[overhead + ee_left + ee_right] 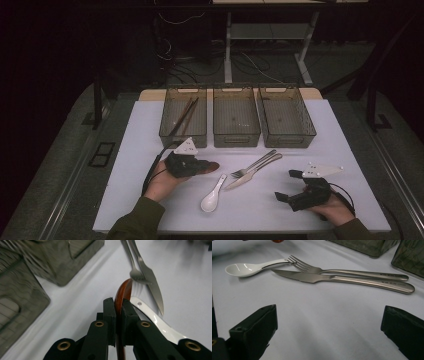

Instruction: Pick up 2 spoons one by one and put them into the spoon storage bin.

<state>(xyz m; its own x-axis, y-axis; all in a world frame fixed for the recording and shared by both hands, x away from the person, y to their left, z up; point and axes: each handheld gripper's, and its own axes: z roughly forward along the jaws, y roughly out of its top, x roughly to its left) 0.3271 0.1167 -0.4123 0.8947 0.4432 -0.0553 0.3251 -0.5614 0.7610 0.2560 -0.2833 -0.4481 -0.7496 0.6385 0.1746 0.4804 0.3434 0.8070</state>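
Nearest the person, the right gripper (292, 189) rests low on the white table (345, 150), held in the right hand (334, 207), its jaws spread wide with nothing between them; in the right gripper view only bare table lies between the two black jaws. To the left, the left hand (160, 185) holds the left gripper (202, 167), whose jaws are clamped on a brown wooden spoon (124, 293). In the left gripper view the spoon stands on edge between the pads, its rounded reddish-brown end poking out past the jaw tips.

Between the two grippers a white ceramic spoon (212, 196) lies on the table, bowl toward the person, handle pointing away toward the left gripper. Just beyond it a steel fork (254, 164) and a steel knife (252, 172) lie side by side, touching or nearly so, handles angled toward the far right.

Farther back, three grey mesh bins (236, 131) stand in a row, just beside one another. The left bin holds a pair of dark chopsticks (183, 120) leaning diagonally.
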